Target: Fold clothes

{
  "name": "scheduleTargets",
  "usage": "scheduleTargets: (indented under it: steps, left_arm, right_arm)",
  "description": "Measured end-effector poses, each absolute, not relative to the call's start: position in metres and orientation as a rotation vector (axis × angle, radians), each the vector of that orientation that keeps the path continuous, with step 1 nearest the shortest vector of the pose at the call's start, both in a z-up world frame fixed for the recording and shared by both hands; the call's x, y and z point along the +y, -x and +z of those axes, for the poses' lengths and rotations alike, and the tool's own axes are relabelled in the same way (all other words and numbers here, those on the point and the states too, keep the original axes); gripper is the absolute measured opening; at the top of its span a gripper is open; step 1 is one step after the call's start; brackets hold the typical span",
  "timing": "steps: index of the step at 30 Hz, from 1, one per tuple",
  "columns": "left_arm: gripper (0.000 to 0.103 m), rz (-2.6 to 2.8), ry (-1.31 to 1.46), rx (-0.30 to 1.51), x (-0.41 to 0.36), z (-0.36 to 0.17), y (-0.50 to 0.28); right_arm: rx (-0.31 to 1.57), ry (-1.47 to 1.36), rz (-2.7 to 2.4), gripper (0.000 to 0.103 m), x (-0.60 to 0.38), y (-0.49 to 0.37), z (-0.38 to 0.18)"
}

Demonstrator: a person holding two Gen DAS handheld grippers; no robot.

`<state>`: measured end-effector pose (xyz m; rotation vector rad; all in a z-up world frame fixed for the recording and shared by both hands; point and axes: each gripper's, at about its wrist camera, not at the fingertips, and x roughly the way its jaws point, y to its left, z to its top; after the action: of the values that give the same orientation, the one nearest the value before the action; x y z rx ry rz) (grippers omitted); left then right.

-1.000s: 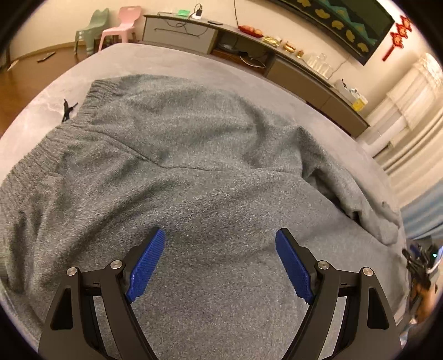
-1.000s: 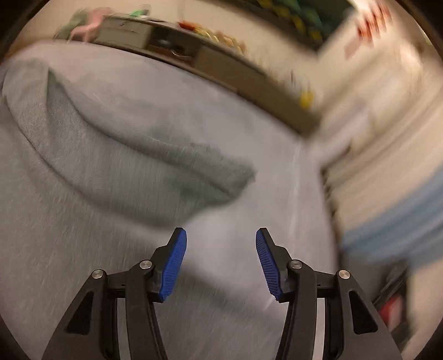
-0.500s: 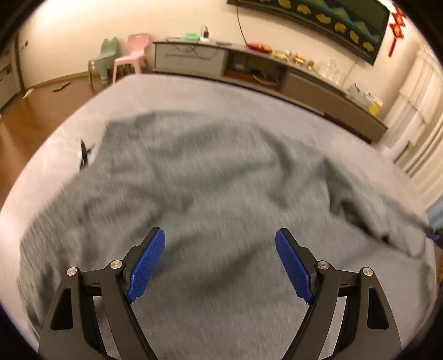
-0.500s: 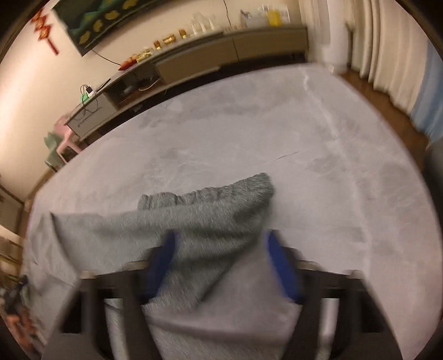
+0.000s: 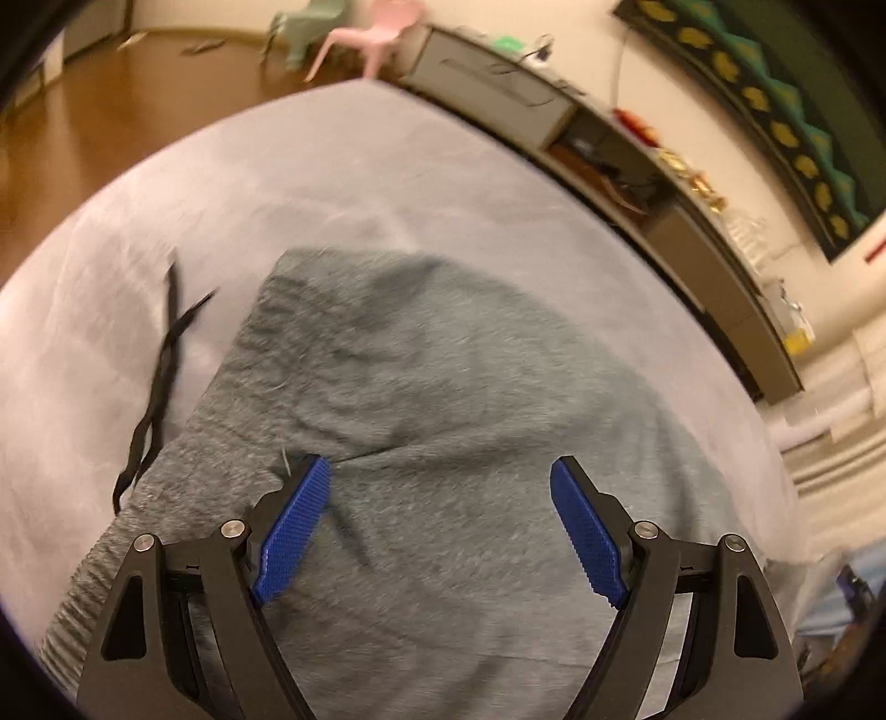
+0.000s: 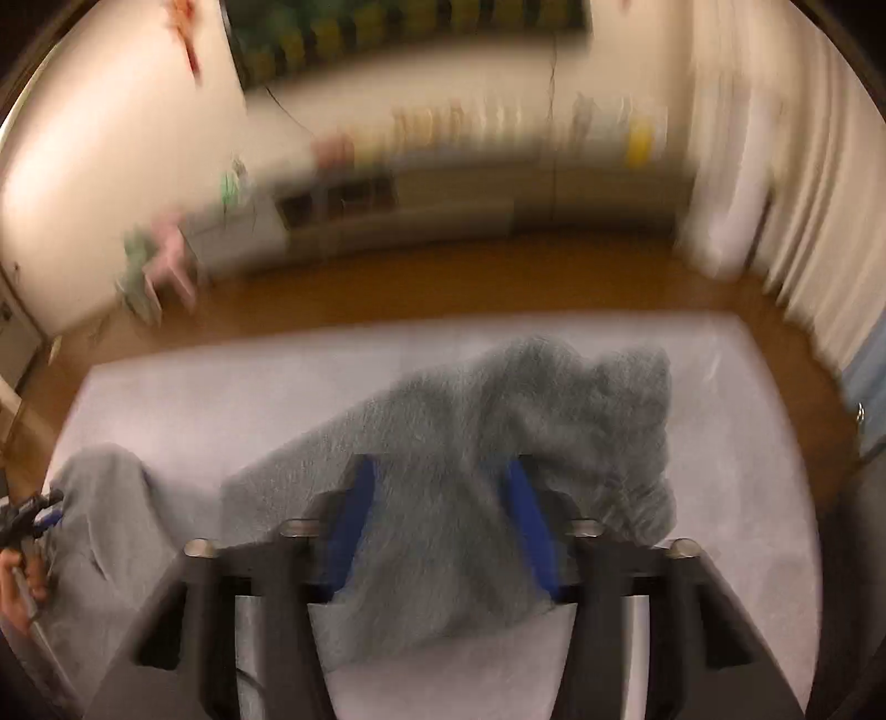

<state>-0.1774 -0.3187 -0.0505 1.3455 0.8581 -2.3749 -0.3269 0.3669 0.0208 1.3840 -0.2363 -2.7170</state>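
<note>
Motion blur smears the right gripper [image 6: 437, 493] and the wall shelf [image 6: 498, 183] behind it.

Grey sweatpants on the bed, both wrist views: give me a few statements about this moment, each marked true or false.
1. The left tongs are open above the grey sweatpants. True.
2. A black drawstring lies on the bed cover beside the ribbed waistband. True.
3. The sweatpants are already folded into a neat square. False: they lie spread and rumpled, with a pant leg bunched up.
4. The right tongs are shut flat with nothing between them. False: their pads stand apart with grey fabric between them.
5. The pink chair stands on the bed. False: it stands on the wooden floor beyond the bed.
</note>
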Motion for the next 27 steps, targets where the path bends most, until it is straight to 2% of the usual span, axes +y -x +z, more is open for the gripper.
scheduleTargets:
  steps: [2, 3, 4, 7, 11, 12, 13, 15, 18, 20, 23, 27]
  left_arm:
    - [0.078, -2.374, -1.352, 0.791, -0.322, -0.051, 0.174]
    - [0.078, -2.374, -1.355, 0.751, -0.323, -0.051, 0.174]
    - [0.078, -2.377, -1.353, 0.709, -0.322, -0.052, 0.174]
    - [0.078, -2.367, -1.363, 0.611, -0.318, -0.053, 0.174]
    - [0.078, -2.346, -1.362, 0.628, -0.322, -0.052, 0.179]
    - [0.075, -2.334, -1.346, 0.641, -0.326, -0.052, 0.180]
    - [0.068, -2.316, -1.316, 0.661, -0.332, -0.050, 0.182]
    - [0.060, -2.279, -1.257, 0.698, -0.345, -0.047, 0.184]
    - [0.060, -2.307, -1.206, 0.795, -0.350, -0.041, 0.188]
    - [0.060, -2.415, -1.225, 0.805, -0.334, -0.029, 0.189]
    - [0.061, -2.505, -1.227, 0.707, -0.312, -0.005, 0.180]
    - [0.062, -2.507, -1.220, 0.866, -0.300, 0.012, 0.147]
  right_arm:
    - [-0.489, -1.269, -2.769, 0.058, 0.395, 0.310, 0.018]
    - [-0.574, -1.263, -2.785, 0.068, 0.410, 0.298, 0.009]
    - [-0.569, -1.300, -2.807, 0.069, 0.417, 0.290, -0.003]
    - [-0.404, -1.483, -2.833, 0.069, 0.427, 0.277, -0.046]
    - [-0.129, -1.518, -2.809, 0.064, 0.407, 0.284, -0.073]
    - [-0.023, -1.554, -2.783, 0.060, 0.399, 0.289, -0.079]
    - [0.082, -1.587, -2.753, 0.055, 0.391, 0.294, -0.085]
    - [0.244, -1.653, -2.823, 0.056, 0.394, 0.292, -0.082]
    - [0.572, -1.801, -2.910, 0.056, 0.404, 0.284, -0.083]
    - [0.611, -1.867, -2.901, 0.057, 0.412, 0.275, -0.078]
    - [0.480, -1.714, -2.957, 0.057, 0.386, 0.251, -0.040]
    - [0.369, -1.399, -2.736, 0.057, 0.269, 0.229, 0.005]
